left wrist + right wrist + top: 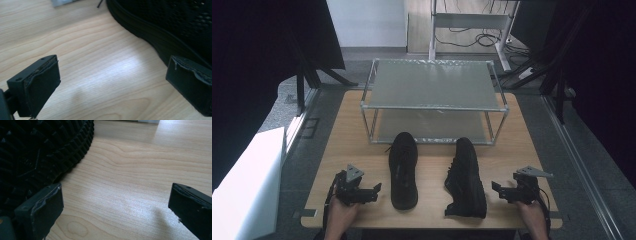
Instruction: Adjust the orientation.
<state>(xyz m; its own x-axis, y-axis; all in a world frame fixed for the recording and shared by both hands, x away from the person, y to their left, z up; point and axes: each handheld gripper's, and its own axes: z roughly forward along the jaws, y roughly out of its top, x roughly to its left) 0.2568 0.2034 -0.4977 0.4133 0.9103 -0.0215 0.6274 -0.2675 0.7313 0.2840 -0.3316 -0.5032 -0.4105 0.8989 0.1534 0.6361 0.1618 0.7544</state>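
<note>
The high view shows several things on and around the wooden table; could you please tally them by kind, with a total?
Black mesh shoes: 2, one upright and one lying on its side
Two-tier metal-framed shelf rack: 1
Handheld black two-jaw grippers: 2, left gripper and right gripper, both open
Total: 5

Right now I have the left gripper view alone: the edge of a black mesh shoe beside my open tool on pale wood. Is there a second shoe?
Observer: Yes. A second black shoe lies right of the black mesh shoe, tipped on its side.
Operator: Which way does its sole face?
Observer: Its ridged black sole faces the right tool, which is open beside it.
Operator: What is beyond the shoes?
Observer: A two-tier metal-framed rack stands on the table just behind their toes.
</note>
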